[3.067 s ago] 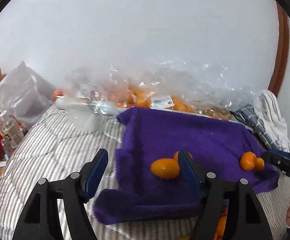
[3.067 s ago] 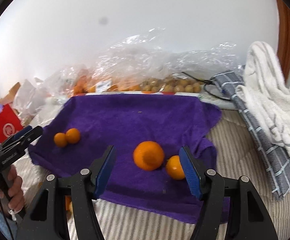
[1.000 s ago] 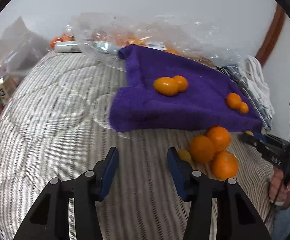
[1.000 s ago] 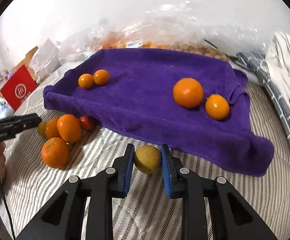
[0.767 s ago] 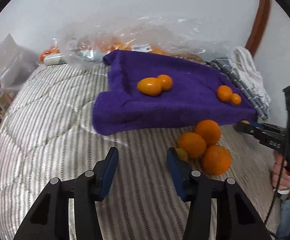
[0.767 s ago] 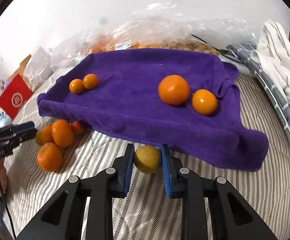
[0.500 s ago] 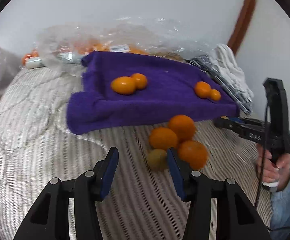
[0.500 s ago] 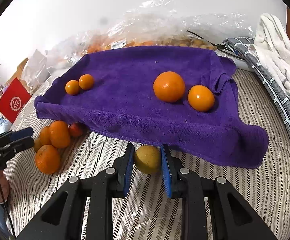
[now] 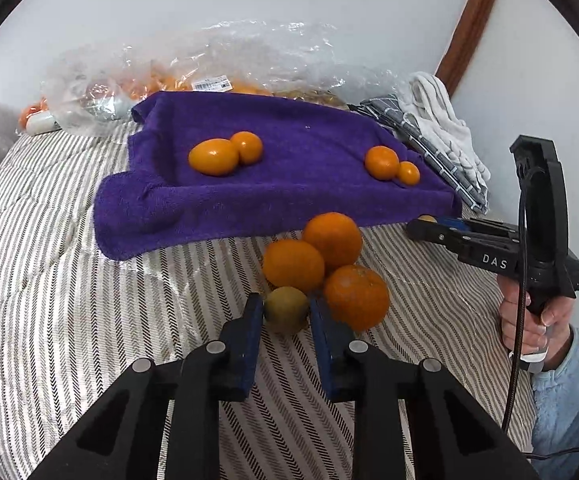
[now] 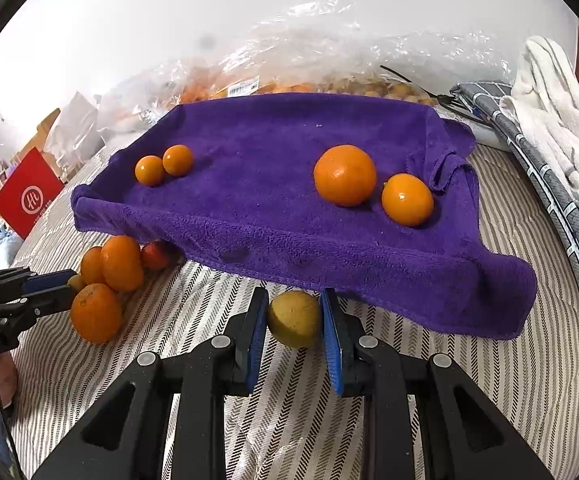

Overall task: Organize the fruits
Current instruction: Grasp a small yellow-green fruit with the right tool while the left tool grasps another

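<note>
In front of the purple towel, on the striped bed, my right hand-held gripper pinches a yellowish fruit — ready, I judge, to lift over the towel's near edge. My left hand-held gripper grips a greenish fruit touching the orange pile, just before that same edge. Oranges already sit paired at the towel's two ends — its middle is free.
</note>
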`<state>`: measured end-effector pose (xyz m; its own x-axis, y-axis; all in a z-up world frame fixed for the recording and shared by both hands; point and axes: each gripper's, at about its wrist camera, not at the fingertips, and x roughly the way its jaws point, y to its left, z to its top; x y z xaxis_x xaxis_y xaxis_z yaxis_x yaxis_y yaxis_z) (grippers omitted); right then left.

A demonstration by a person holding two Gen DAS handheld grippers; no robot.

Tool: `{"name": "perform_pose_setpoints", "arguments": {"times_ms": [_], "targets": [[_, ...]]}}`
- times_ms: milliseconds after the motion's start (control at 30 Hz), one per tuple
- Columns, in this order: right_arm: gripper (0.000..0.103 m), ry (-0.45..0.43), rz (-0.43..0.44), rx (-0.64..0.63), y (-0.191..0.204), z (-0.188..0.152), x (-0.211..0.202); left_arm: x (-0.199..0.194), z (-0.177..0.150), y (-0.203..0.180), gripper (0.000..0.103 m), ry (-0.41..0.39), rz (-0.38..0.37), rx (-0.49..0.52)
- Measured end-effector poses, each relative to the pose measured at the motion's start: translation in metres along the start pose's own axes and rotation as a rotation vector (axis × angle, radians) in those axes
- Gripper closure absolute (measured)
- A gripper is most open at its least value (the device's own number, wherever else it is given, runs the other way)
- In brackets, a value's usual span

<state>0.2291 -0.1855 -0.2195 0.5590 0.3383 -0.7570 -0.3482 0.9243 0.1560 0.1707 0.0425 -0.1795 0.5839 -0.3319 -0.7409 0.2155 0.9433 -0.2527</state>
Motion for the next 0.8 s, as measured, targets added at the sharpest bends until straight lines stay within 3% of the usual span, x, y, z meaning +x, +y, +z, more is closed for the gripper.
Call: {"name": "perform_pose_setpoints", "arguments": {"times_ms": [533, 800], "targets": [[0.076, 0.022, -0.012, -0.009, 0.0, 0.003, 0.003, 0.009, 0.002, -0.001, 0.078, 0.043, 0.044, 0.008], [0.076, 0.024, -0.018, -0.015, 0.001, 0.003, 0.001, 0.002, 0.002, 0.001, 0.079, 0.002, 0.025, -0.007]]}}
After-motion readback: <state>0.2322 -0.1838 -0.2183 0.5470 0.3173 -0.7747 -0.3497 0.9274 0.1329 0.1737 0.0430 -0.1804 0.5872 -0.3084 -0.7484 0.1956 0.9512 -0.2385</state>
